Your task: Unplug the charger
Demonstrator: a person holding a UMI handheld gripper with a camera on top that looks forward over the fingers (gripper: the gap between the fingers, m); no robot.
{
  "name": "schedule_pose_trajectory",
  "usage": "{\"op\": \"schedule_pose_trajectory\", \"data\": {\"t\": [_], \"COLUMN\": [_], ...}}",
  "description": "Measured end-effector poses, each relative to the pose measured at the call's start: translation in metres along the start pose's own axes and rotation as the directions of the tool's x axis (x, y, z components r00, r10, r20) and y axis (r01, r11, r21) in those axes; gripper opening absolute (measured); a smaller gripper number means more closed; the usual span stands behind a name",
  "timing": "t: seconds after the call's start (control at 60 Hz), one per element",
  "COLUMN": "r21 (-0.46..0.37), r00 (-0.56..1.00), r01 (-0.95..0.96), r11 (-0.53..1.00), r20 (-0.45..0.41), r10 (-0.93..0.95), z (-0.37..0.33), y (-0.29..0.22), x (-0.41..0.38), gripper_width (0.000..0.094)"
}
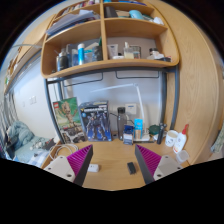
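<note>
Wooden desk [110, 160] lies under the gripper [114, 162], whose jaws stand apart with nothing between them. Beyond them a small dark charger [131, 168] rests on the desk, near blue bottles [138, 129] under the shelf [105, 67].

Small dark charger [131, 168] flat on wooden desk, betw. tool fingers, untouched, gap each side.
</note>
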State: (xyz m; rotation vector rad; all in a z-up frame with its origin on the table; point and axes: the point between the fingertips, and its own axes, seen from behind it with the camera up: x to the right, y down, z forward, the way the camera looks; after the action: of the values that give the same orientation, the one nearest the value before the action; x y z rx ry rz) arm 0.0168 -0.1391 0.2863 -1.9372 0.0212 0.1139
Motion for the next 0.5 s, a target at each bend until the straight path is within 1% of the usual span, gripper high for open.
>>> {"op": "schedule_pose_trajectory", "data": {"t": [0.083,0.133,0.283,0.383,0.5], "r21": [-0.009,-0.033,-0.058,-0.071,-0.062], "r00": [1.000,1.000,0.999,0.998,0.996], "r01": [0.029,0.031,0.047,0.053,0.074], "r11": [1.000,0.999,0.997,0.996,0.995], "r20": [-0.009,-0.004,0.018,0.044,0.054], "r10": [-0.029,-0.031,-0.046,-0.050,-0.071], "z": [-0.031,-0.046,-0.078,-0.090,-0.098], "y": [0.023,0.040,0.074,0.085,0.088], "x": [-0.014,-0.023,-0.048,-0.064,-0.070], "gripper_width": [0.0855,0.0854,0.0854,0.0854,0.0853]}}
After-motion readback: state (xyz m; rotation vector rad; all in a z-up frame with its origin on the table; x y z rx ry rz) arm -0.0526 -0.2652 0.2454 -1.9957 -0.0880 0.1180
